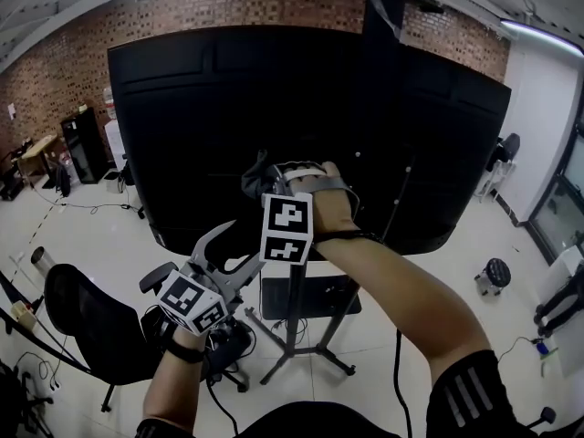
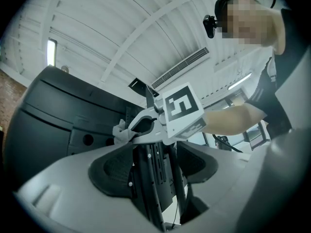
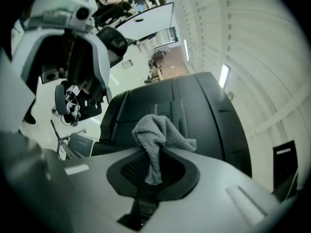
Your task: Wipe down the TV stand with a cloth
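Nearest the person, the left tool (image 1: 239,249) hung low with its jaws apart and nothing between them. Its own view looked up between the jaws at the TV stand's dark column (image 2: 154,178). Beyond it, the right tool (image 1: 278,179) was raised against the back of the big black TV (image 1: 219,99), its jaws together on a bunched fold of the grey cloth (image 1: 256,181). The cloth looked light, soft and limp, with a waffle-like weave that should grip dust without sliding. It was best held by its gathered middle, as here, so that a loose pad faced the surface. The TV stand (image 1: 294,322) looked rigid but top-heavy under the screen, so wiping probably called for gentle pressure. The right gripper view alone showed the weave and the tail of the cloth (image 3: 163,135) drooping between the closed jaws. It could not settle whether the cloth touched the panel. The head view alone placed the cloth mid-panel, above the column and the spread feet. The left gripper view showed the right tool (image 2: 146,125) from below, with the cloth (image 2: 121,132) at its tip. Farthest off stood a brick wall (image 1: 228,3).
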Demonstrator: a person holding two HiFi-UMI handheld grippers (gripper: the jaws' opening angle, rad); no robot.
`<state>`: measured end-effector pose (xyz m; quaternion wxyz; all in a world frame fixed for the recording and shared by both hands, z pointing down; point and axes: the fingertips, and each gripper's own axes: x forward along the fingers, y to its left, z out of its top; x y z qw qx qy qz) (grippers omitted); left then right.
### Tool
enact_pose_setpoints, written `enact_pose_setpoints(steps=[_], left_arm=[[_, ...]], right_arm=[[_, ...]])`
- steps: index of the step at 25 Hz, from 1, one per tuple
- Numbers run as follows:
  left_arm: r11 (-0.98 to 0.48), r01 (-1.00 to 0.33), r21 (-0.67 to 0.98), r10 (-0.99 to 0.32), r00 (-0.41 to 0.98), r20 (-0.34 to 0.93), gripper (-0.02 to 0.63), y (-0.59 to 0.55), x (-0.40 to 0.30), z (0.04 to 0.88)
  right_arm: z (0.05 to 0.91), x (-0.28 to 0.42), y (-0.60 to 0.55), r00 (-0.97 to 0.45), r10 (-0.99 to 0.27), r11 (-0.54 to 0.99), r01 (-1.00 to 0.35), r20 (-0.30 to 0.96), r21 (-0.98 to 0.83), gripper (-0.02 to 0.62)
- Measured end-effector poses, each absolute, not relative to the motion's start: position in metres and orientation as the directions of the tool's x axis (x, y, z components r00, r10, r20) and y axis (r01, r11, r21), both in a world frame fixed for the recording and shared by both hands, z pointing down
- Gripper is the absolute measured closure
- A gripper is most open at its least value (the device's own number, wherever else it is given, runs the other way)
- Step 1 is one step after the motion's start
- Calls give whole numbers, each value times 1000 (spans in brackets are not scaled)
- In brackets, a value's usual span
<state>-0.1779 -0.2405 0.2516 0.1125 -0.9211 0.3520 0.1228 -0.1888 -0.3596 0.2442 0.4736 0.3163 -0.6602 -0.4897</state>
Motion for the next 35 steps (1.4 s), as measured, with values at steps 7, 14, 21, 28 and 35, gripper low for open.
enact_pose_setpoints(steps=[7,14,21,28,35], left_arm=[[-764,-622,-173,-559,771,-304,299,-235,-135,239],[-799,-563,-211,-493,814,-306,302,-226,-71,227],[-830,-511,-225,-446,849,-283,302,-224,1,226],[-840,-498,-215,-446,860,-248,301,-230,55,237],[-837,-508,-203,-469,858,-212,301,-238,90,249]], right_arm=[[219,-123,-318,-481,-845,356,-177,235,917,565],[214,-17,-307,-449,-878,313,-275,167,909,565],[218,70,-310,-430,-894,296,-352,128,888,565],[225,132,-337,-402,-905,310,-392,141,866,565],[244,154,-382,-418,-886,393,-440,203,808,565]])
